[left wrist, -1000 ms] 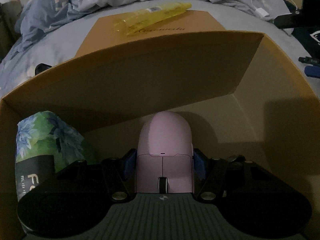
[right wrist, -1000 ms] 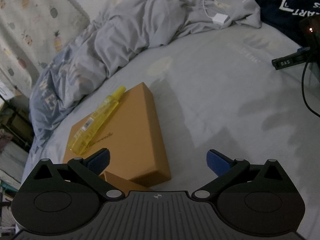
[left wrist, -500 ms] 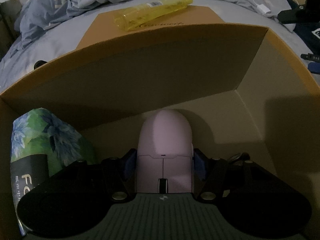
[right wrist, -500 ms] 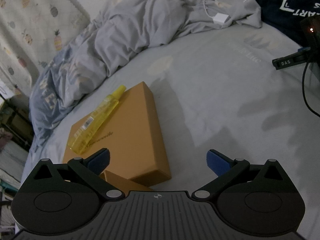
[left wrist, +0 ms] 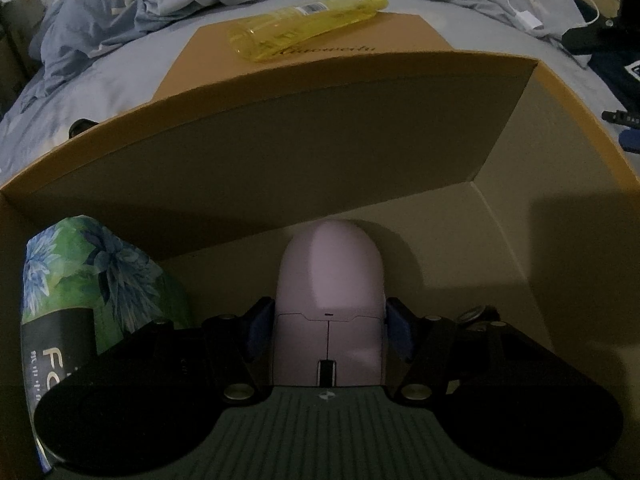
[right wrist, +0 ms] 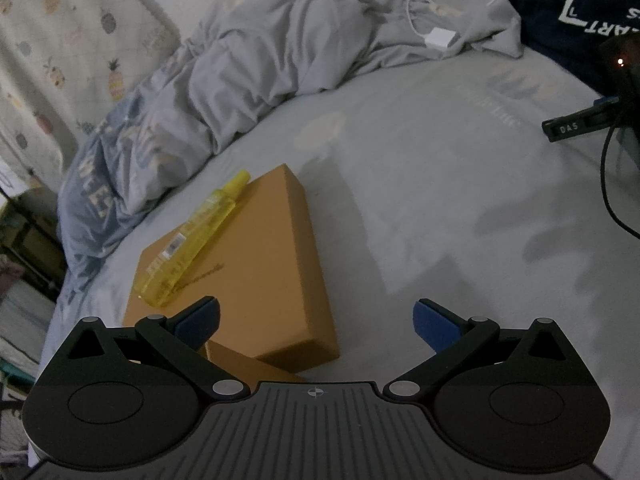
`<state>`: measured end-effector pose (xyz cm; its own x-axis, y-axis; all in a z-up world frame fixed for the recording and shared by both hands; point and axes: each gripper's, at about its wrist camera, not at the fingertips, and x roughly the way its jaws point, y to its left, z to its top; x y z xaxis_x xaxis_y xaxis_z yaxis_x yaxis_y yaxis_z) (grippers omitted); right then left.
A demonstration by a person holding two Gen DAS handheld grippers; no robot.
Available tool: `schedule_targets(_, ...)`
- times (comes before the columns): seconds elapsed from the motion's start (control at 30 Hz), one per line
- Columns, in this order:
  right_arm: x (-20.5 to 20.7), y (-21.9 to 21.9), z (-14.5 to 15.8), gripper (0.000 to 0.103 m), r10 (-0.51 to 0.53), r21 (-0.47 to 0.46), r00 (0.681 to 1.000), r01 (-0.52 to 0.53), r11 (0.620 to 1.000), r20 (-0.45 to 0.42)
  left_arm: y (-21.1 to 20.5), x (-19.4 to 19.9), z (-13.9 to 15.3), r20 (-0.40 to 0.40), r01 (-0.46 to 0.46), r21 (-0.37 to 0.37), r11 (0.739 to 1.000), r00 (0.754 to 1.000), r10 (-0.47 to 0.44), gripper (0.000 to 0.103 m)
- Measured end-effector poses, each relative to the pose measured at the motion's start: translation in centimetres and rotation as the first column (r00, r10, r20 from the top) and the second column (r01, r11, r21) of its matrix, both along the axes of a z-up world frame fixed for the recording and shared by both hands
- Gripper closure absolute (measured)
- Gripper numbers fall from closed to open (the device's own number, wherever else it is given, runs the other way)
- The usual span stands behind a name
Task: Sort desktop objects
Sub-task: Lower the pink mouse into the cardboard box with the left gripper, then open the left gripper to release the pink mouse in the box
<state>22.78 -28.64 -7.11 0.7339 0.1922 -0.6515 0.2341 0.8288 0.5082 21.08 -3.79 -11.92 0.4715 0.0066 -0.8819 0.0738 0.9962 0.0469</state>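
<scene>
A pale pink computer mouse (left wrist: 330,280) lies on the floor of an open cardboard box (left wrist: 280,160). My left gripper (left wrist: 329,320) reaches down into the box with the mouse between its blue pads (left wrist: 260,332). Its jaws are opening, and the pads stand just off the mouse's sides. A flowered tissue pack (left wrist: 92,272) stands in the box's left corner. A yellow bottle (right wrist: 192,240) lies on a flat orange box (right wrist: 264,272) on the bed, also visible as the yellow bottle (left wrist: 308,28) beyond the open box. My right gripper (right wrist: 318,316) hovers open over the bed, holding nothing.
A crumpled grey-blue duvet (right wrist: 260,60) is heaped at the far side of the bed. A white charger and cable (right wrist: 438,36) lie on it. A black device with a cable (right wrist: 580,126) and dark clothing (right wrist: 560,8) sit at the right.
The left pads have parted a little from the sides of the mouse. The right gripper has not moved.
</scene>
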Motion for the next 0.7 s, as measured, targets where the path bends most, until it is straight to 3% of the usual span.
schedule_targets(0.43,-0.3,-0.5,0.1,0.000,-0.004,-0.004,1.000,0.004,1.000,0.003,0.3,0.7,0.9,0.032,-0.036,-0.021,0.999,0.999,0.036,0.019)
schedule_targets(0.7,-0.3,-0.8,0.1,0.000,-0.007,-0.003,1.000,0.007,1.000,0.005,0.5,0.2,2.7,0.089,-0.039,-0.034,0.999,0.995,0.042,0.016)
